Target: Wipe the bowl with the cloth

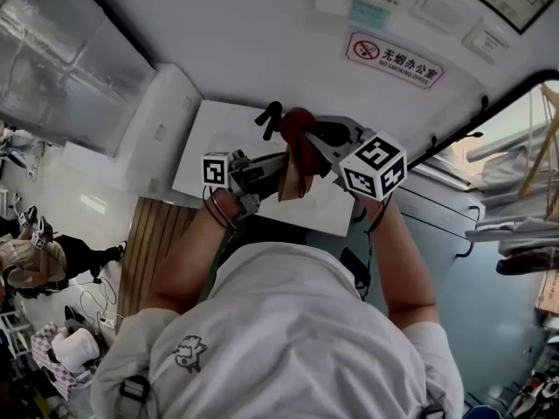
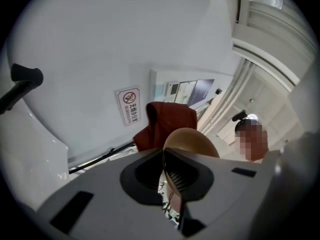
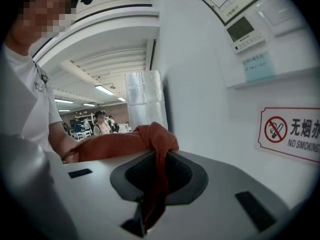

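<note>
bowl tan, tilted on edge, held in air over middle of white tabletop in head view; rim pinched between jaws of left gripper, jaws pressed nearly together on it. cloth dark red, bunched, clamped in jaws of right gripper, rest spilling over jaw tops; in left gripper view cloth sits just behind bowl, contact unclear. both grippers close together before white wall, no-smoking sign beside them

White short-sleeved T-shirt, small grey print; black-white marker cubes.
</note>
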